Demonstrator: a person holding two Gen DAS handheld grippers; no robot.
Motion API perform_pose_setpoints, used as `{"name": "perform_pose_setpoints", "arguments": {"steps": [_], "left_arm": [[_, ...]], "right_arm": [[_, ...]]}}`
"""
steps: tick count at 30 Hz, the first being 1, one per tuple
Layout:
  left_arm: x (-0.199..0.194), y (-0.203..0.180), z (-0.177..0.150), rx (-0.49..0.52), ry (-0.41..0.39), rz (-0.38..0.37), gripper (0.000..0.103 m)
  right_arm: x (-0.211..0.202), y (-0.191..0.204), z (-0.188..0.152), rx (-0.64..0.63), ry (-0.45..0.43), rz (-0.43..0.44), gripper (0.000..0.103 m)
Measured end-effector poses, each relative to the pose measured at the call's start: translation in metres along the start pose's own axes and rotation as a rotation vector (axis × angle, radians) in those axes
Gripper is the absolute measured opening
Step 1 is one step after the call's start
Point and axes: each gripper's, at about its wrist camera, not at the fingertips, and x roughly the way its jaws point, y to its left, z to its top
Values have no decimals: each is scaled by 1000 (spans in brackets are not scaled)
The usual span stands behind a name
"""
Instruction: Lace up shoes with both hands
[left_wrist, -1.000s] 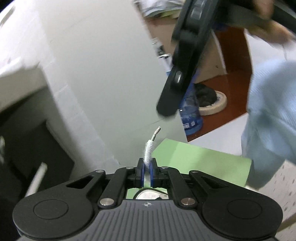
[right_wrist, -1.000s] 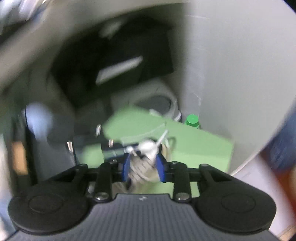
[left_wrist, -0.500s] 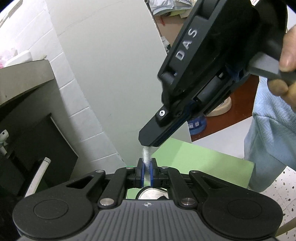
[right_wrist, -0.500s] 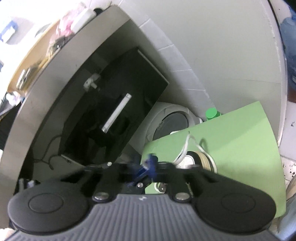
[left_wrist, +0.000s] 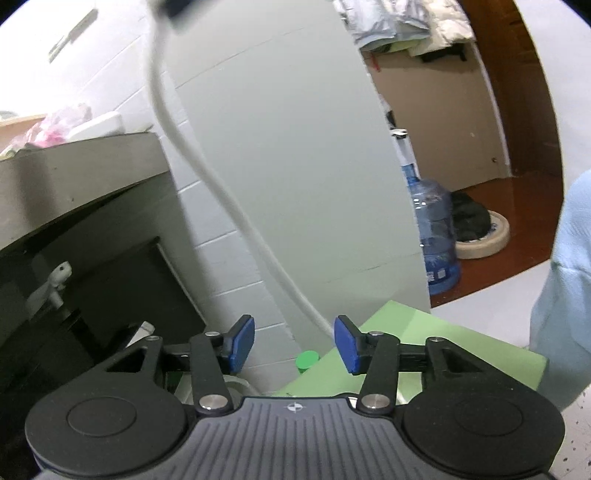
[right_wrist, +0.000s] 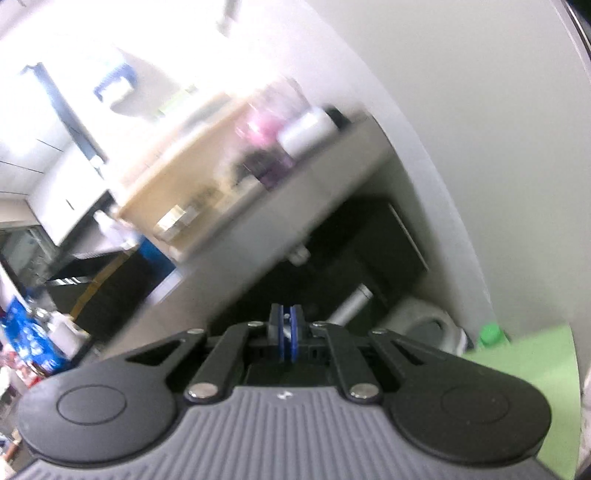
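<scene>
White woven cord, round in section and soft enough to sag: the white cord shoelace (left_wrist: 162, 107) sweeps from the upper left of the left wrist view down to lower centre in one long bow, blurred along its upper stretch. It ends in the gap of the left gripper (left_wrist: 293, 343), close beside the right-hand blue rubber pad. That gripper's jaws have just been opening; the lace passes between them, but the blue pads (left_wrist: 242, 343) stand wide and neither presses on it. At the top left edge of that view a dark smeared shape takes the lace's upper end. In its own view the right gripper (right_wrist: 287, 332) has its two blue pads pinched flat together, so it is probably holding the lace, though the cord itself cannot be made out there. The shoe is not visible, hidden below the ribbed grey gripper bodies.

The step looks like drawing the slack through an eyelet. Done well, the pull would run steady and in line with the lace, the open left gripper kept clear so nothing snags, then re-gripping low near the shoe.

A matte flat green paper sheet (left_wrist: 424, 332) lies at lower right, a glossy round green bottle cap (left_wrist: 308, 360) beside it, a pale blue knitted sleeve (left_wrist: 569, 277) at the right edge
</scene>
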Motion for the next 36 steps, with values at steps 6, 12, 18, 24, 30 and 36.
{"name": "perform_pose_setpoints", "arguments": {"steps": [6,12,18,24,30,36], "left_arm": [[2,14,6,-57,8,16,51],[-25,61,5,-52,30,236,51],[-48,91,-4,6,115,365,51],[-47,94,-19,43,312,245,51],[-46,84,-30,31,432,20,55],[-51,64,-23,71,332,-125,59]], "right_arm": [[-25,51,34,-88,-79,86,4],[-54,68,51,-130,-151,94,4],[-69,38,44,-61,-170,50,4],[-55,-7,17,-32,-92,-86,4],[-15,-56,-19,16,42,-166,4],[29,-89,-50,67,145,-156,4]]}}
